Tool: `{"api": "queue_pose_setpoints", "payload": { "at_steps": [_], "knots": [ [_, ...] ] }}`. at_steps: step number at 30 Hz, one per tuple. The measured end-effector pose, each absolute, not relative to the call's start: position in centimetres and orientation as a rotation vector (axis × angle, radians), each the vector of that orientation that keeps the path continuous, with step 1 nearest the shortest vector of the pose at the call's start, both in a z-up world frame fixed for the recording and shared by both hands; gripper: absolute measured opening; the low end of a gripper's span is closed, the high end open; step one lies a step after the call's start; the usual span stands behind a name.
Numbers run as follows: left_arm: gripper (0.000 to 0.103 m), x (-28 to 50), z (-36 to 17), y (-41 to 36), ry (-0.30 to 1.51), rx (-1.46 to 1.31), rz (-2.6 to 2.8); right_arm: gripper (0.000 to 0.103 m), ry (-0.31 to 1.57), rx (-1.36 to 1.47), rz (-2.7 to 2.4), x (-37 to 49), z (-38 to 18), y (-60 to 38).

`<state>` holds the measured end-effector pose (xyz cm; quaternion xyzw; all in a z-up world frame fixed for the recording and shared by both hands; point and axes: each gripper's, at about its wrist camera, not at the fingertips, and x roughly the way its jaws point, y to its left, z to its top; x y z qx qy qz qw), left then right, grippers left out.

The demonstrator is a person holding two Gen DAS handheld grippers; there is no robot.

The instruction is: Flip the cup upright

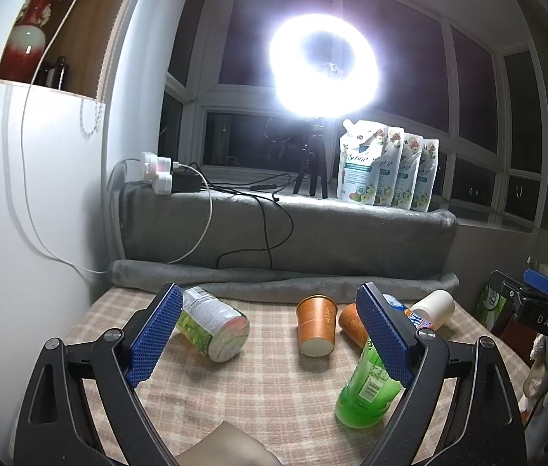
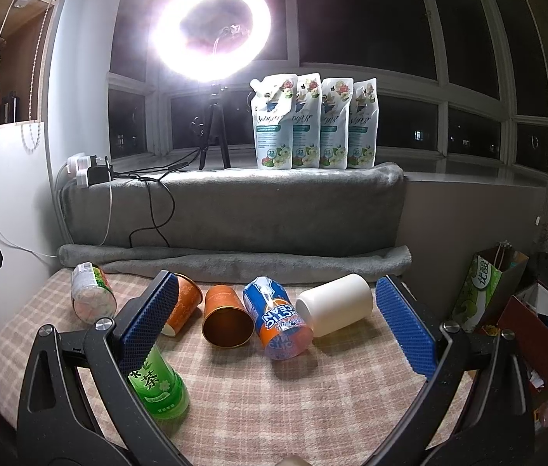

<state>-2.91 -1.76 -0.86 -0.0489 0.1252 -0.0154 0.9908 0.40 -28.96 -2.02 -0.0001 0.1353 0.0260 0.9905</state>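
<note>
Two orange paper cups lie on their sides on the checked cloth. One (image 1: 316, 325) (image 2: 182, 305) shows its white base in the left wrist view. The other (image 2: 227, 322) (image 1: 352, 323) shows its open mouth in the right wrist view. A white cup (image 2: 336, 305) (image 1: 434, 308) lies on its side at the right. My left gripper (image 1: 270, 334) is open and empty, above the cloth in front of the cups. My right gripper (image 2: 276, 324) is open and empty, with the cups beyond its blue pads (image 2: 406, 330).
A green tea bottle (image 1: 367, 388) (image 2: 159, 386), a pale green-label bottle (image 1: 212, 324) (image 2: 89, 295) and a blue-orange bottle (image 2: 280, 318) lie on the cloth. Grey folded blanket (image 2: 235, 262) behind. Ring light (image 1: 324, 66), cables and pouches (image 2: 314, 120) on the sill. Boxes (image 2: 534, 322) at right.
</note>
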Motion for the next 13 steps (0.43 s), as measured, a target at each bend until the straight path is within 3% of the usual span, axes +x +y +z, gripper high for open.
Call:
{"api": "queue_pose_setpoints", "payload": {
  "at_steps": [13],
  "knots": [
    [0.091, -3.13, -0.93, -1.86, 0.236, -0.088, -0.02, 0.103, 0.271, -0.001, 0.052, 0.42, -2.0, -28.93]
  ]
}}
